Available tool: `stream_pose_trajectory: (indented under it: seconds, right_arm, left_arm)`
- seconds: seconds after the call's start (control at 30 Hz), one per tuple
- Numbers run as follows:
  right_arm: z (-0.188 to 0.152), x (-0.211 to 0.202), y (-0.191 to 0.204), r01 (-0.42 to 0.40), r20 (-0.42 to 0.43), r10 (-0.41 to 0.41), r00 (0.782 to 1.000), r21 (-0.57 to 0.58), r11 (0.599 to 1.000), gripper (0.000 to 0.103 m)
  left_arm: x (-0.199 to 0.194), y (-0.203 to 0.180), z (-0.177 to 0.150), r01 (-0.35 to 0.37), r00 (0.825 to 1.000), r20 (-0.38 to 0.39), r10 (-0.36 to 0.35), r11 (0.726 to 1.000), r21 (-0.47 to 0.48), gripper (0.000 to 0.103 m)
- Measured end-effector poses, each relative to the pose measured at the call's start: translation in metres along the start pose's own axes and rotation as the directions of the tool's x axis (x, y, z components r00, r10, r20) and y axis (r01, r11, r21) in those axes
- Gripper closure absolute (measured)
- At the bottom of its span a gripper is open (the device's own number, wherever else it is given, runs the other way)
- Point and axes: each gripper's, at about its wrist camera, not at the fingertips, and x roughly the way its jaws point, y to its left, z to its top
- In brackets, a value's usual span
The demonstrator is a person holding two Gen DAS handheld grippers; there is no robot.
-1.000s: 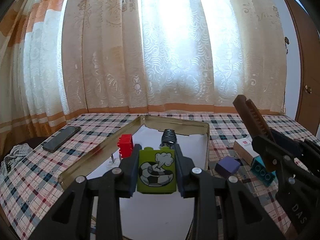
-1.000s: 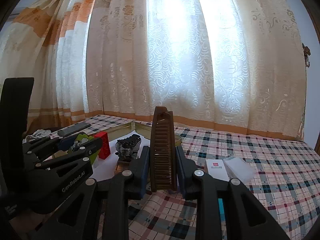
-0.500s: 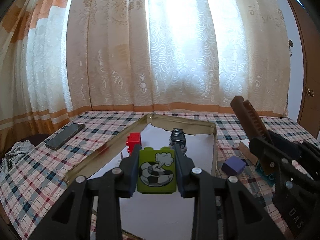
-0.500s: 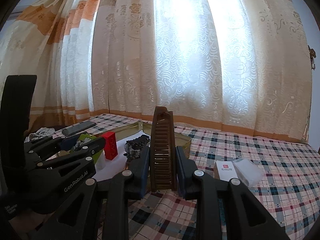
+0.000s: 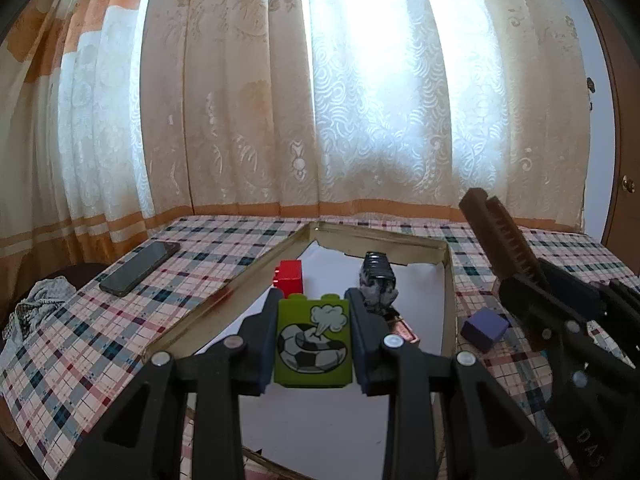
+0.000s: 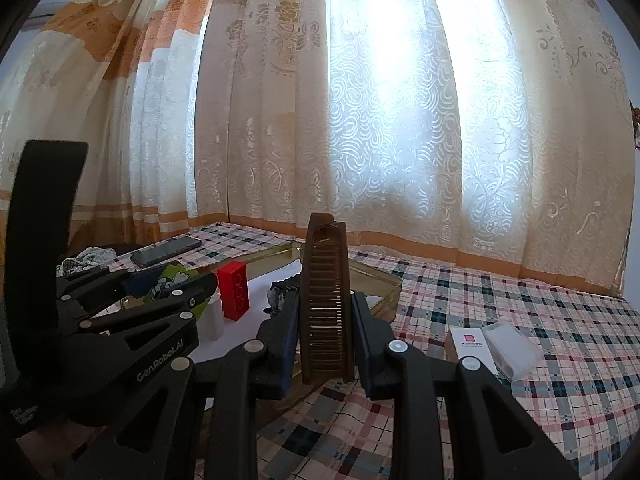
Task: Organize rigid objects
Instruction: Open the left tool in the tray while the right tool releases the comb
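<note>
Lace curtains (image 5: 360, 100) glow behind a bed-like surface under a plaid cloth (image 5: 80, 344). On it lies a shallow gold tray (image 5: 256, 272) lined with white paper, its long axis running away from the left camera toward the curtains.

The left gripper (image 5: 313, 340) is clamped on a green block (image 5: 313, 344), held upright above the tray's near end, studs up, its football picture facing the camera. The right gripper (image 6: 326, 344) is clamped on a brown comb (image 6: 326, 300); the comb's long axis runs forward and up from the fingers, narrow tip toward the curtains, teeth facing the camera. In the left view it slants up and to the left, beside the tray's right rim.

Inside the tray a red block (image 5: 289, 278) stands upright near the left wall, and a dark toy (image 5: 378, 284) sits to its right. A purple block (image 5: 486, 326) lies on the cloth just outside the right rim. A phone (image 5: 140, 266) rests flat, well left of the tray. A white box (image 6: 472, 350) lies near the right gripper.
</note>
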Motion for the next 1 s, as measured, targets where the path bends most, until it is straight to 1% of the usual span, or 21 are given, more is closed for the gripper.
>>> stream_pose_trajectory:
  seconds: [0.43, 1.0]
  right_arm:
    - [0.002, 0.011, 0.007, -0.032, -0.029, 0.031, 0.999, -0.019, 0.999, 0.075]
    - [0.006, 0.029, 0.022, -0.066, -0.075, 0.062, 0.995, -0.046, 0.997, 0.075]
  left_arm:
    - [0.008, 0.002, 0.001, -0.013, 1.000, -0.028, 0.014, 1.000, 0.024, 0.073]
    - [0.022, 0.027, 0.003, -0.058, 0.995, -0.074, 0.059, 0.998, 0.014, 0.073]
